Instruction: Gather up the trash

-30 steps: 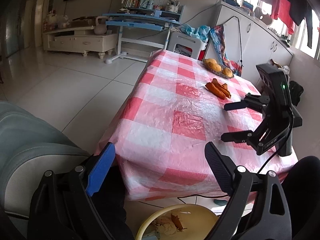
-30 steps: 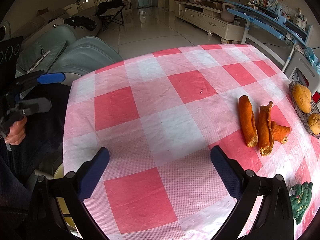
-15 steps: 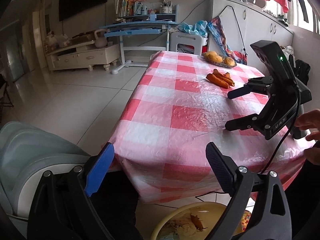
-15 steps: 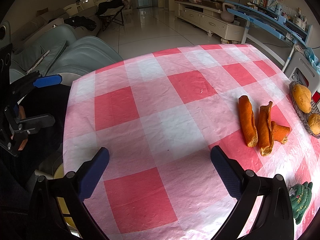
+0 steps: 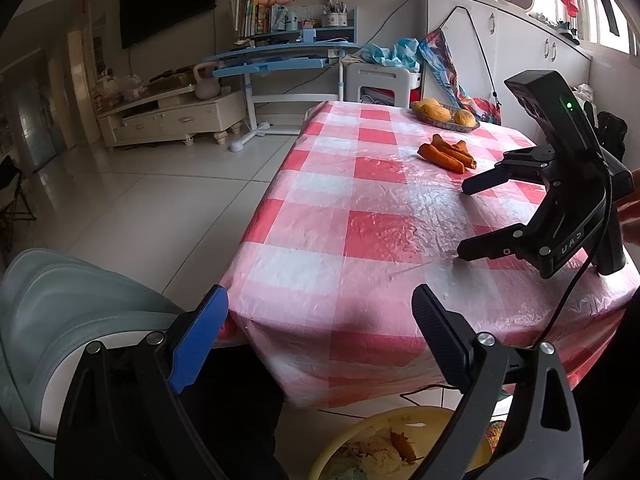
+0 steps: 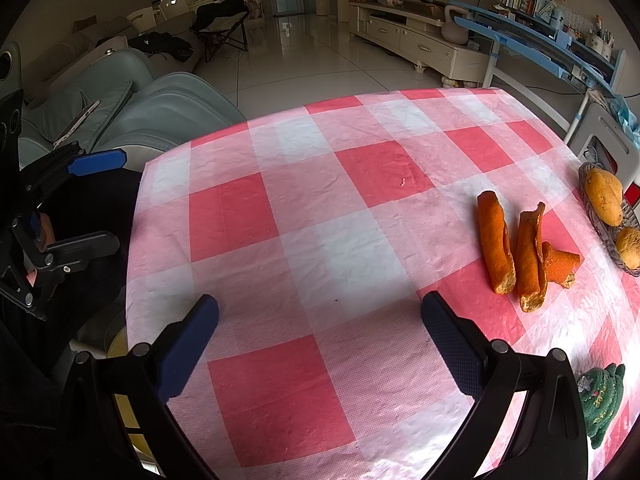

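risk: curled orange peels (image 6: 520,252) brittle, loose; off-centre pinch likely to crack or flick one toward fruit dish (image 6: 608,236) at table's far right edge. peels well short of yellow bin (image 5: 384,440) on floor below near edge. right gripper (image 6: 320,336) over near edge, wide open, empty. left gripper (image 5: 320,320) off near left corner, above bin, wide open, empty.

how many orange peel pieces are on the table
3, side by side near the fruit dish: a long peel farthest from it, a middle strip, and a small piece nearest it. None looks hidden.
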Action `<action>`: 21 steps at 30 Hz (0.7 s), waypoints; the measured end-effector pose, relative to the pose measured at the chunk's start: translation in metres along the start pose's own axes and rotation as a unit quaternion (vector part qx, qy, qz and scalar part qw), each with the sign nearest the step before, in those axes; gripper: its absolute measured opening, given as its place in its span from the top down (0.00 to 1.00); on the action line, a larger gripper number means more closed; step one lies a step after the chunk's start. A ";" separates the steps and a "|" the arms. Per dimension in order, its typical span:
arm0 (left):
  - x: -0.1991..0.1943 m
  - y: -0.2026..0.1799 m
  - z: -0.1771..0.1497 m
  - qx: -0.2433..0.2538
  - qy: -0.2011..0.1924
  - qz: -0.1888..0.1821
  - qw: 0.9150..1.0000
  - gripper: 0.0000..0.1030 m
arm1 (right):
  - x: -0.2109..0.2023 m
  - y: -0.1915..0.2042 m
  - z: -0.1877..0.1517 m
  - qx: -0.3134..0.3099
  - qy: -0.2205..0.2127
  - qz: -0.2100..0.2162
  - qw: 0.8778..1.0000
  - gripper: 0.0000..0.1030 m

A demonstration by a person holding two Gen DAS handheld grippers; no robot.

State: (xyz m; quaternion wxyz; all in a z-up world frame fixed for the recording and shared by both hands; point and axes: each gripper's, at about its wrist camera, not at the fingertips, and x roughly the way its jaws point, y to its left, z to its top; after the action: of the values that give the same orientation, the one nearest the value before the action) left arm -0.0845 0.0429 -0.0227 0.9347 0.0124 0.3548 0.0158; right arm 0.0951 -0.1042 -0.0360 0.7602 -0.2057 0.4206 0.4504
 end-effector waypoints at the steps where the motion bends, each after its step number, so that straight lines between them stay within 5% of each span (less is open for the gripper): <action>1: 0.000 0.000 0.000 0.000 0.000 0.001 1.000 0.13 | 0.000 0.000 0.000 0.000 0.000 0.000 1.000 0.06; 21: 0.007 -0.003 0.005 0.001 -0.006 0.017 1.000 0.12 | -0.001 0.002 0.000 0.020 0.000 -0.014 1.000 0.06</action>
State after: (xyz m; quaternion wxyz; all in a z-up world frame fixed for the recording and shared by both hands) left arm -0.0756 0.0400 -0.0241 0.9365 0.0197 0.3487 0.0310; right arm 0.0935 -0.1036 -0.0349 0.7705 -0.1960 0.4267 0.4310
